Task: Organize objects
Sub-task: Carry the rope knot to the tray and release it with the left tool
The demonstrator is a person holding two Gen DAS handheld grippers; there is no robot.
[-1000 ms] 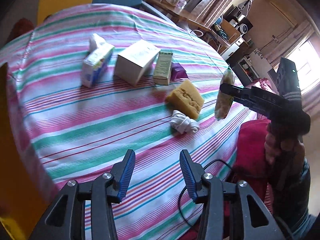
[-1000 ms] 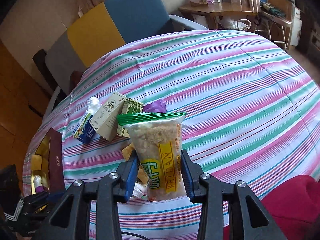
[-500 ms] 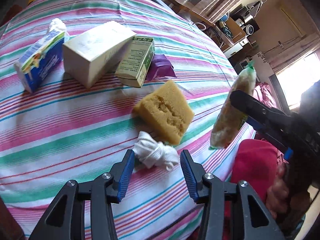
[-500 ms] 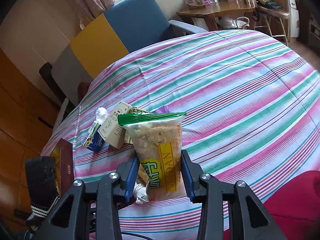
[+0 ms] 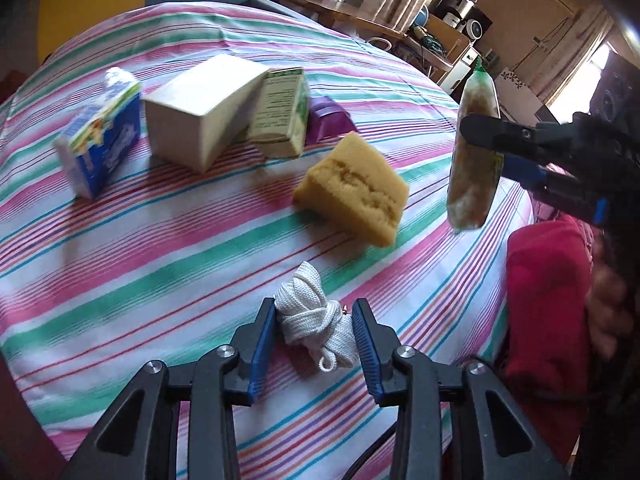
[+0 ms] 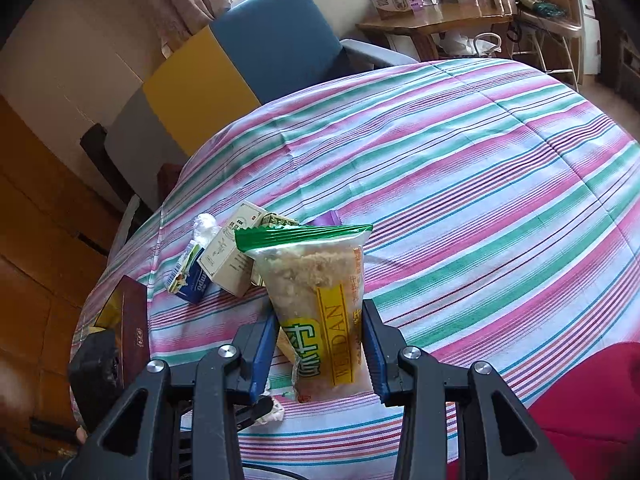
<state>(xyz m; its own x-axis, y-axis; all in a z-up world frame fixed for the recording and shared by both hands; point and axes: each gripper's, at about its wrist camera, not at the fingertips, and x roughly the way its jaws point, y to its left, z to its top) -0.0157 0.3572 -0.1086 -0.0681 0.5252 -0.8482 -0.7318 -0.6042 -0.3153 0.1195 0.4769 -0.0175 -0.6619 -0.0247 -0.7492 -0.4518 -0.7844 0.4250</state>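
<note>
- Your left gripper [image 5: 315, 334] is sitting low over the striped desk [image 5: 140, 280], its jaws spread apart on either side of the white rope bundle [image 5: 314, 316]; the blue pads are lying just beside the bundle, and you cannot tell whether they are touching it.
- Your right gripper [image 6: 320, 356] is clenching the snack packet [image 6: 316, 304], holding it upright and clear of the desk, green sealed edge on top.
- Seen from the left wrist, that packet [image 5: 474, 160] is hanging near the desk's right edge, just beside the yellow sponge [image 5: 352, 190].
- The sponge is lying beyond the rope bundle, apart from it.
- Farther back, the blue tissue pack [image 5: 102, 138], the white box [image 5: 204, 110], the green carton [image 5: 282, 114] and the purple item [image 5: 328, 120] are standing in a loose row; the white box and green carton are touching.
- A dark red box [image 6: 134, 320] is lying at the desk's left edge in the right wrist view.
</note>
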